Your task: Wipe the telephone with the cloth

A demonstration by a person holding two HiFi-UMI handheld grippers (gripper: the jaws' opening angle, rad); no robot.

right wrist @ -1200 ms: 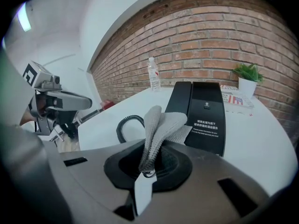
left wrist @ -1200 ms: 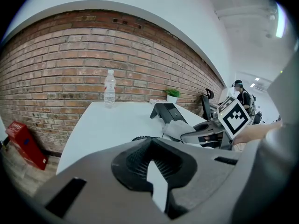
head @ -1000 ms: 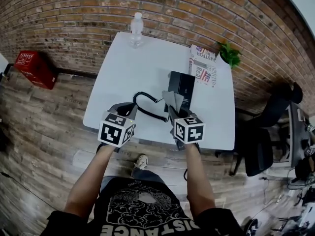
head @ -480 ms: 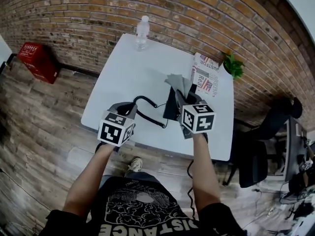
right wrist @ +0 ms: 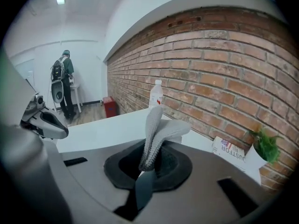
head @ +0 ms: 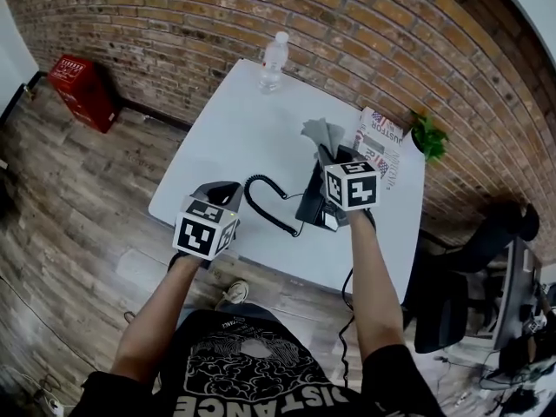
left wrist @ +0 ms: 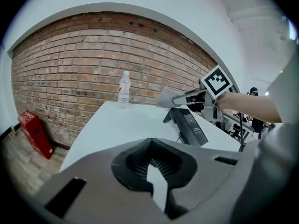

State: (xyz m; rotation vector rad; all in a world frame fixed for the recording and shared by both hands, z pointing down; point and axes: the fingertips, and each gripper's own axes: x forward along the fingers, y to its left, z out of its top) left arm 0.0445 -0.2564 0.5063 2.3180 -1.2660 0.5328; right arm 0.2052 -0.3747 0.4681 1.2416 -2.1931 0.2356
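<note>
Swung my right gripper toward 1 o'clock, clamped on the floppy, featherlight cloth's bunched edge, above the telephone at the counter's 5 o'clock; left gripper closed, empty.

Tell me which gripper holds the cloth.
The right gripper: its jaws pinch the grey cloth. The left gripper has nothing between its jaws.

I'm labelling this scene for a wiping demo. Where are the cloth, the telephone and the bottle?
cloth (head: pixel 323 134), head view: middle of the raised grey fold.
telephone (left wrist: pixel 189 125), left gripper view: its sloping black face.
bottle (head: pixel 273 59), head view: middle of the clear body.
</note>
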